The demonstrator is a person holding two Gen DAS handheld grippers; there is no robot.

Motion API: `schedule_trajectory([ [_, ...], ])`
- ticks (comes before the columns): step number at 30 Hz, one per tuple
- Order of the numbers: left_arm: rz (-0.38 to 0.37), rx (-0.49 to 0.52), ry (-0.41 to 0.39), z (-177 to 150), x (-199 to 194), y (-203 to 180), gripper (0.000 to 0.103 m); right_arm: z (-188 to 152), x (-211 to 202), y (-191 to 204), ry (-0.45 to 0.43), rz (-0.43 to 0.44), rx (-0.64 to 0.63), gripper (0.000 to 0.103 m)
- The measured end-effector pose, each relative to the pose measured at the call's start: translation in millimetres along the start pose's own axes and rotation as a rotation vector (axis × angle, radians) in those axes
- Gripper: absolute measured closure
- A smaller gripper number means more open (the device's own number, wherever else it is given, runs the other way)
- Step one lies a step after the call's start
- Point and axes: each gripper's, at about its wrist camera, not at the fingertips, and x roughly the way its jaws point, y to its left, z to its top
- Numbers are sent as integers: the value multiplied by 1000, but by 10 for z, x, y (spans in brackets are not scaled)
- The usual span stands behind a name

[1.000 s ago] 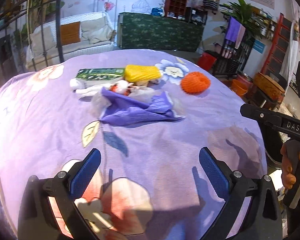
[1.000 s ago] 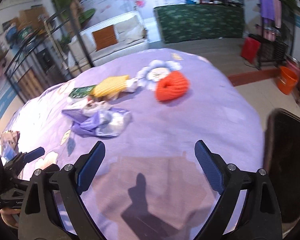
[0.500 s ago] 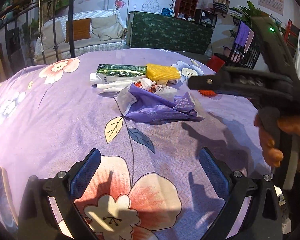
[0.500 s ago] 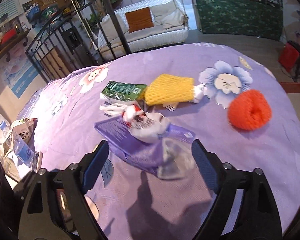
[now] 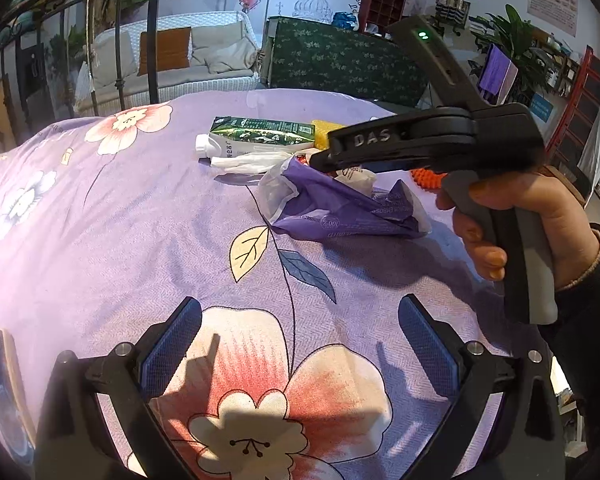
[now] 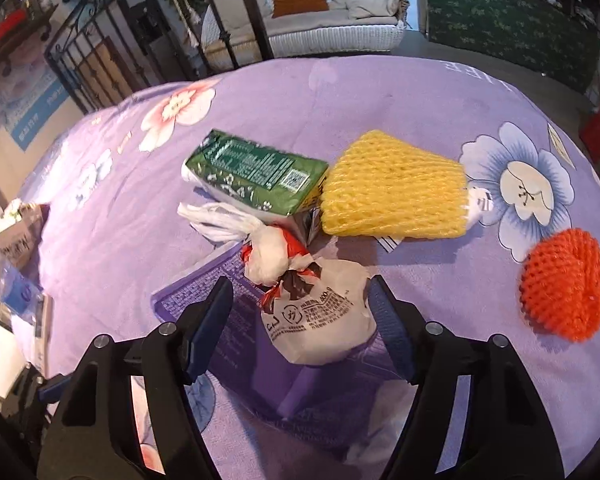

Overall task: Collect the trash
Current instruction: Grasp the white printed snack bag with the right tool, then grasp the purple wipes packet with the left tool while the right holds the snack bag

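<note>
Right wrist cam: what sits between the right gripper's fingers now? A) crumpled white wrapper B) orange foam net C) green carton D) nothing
A: the crumpled white wrapper lies between the right gripper fingers, which have just been closing around it; the right pad looks at its edge, the left pad is clear.

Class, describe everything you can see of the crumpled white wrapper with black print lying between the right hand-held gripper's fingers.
The white wrapper looks like thin crumpled paper or plastic, bulging and rounded, with black printed text and a round symbol on its near face and red-brown patches at its knotted top. It lies on the purple plastic bag atop the floral tablecloth. The right hand-held gripper straddles it, its jaws having just been closing; the right pad looks at its edge, while a gap shows at the left pad.
</note>
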Motion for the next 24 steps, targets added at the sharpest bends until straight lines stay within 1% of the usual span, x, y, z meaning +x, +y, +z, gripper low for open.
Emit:
schedule_trajectory([
  [2,1,-4,3,1,7,6,6,4,72,27,11,-34,-10,42],
  [3,0,-8,5,-2,16,12,6,12,101,28,17,-38,-8,48],
  [4,-1,-11,8,-3,25,21,6,18,133,25,23,-34,-7,59],
  [5,-2,-13,10,-4,32,32,6,19,160,23,29,-36,-9,66],
  [6,-4,-15,11,-4,36,37,6,12,169,26,36,-43,-15,77],
  [7,-5,-16,11,-3,38,39,6,4,187,36,41,-56,-27,82],
  [9,-6,-16,12,4,39,42,6,-13,162,44,35,-65,-41,89],
  [13,-9,-20,11,13,55,55,6,-56,43,38,7,-56,-36,96],
  [20,-13,-17,8,62,84,74,6,-211,-391,-42,-70,-17,20,97],
  [24,-31,-27,7,129,136,105,6,-298,-657,-112,-120,-8,67,97],
])
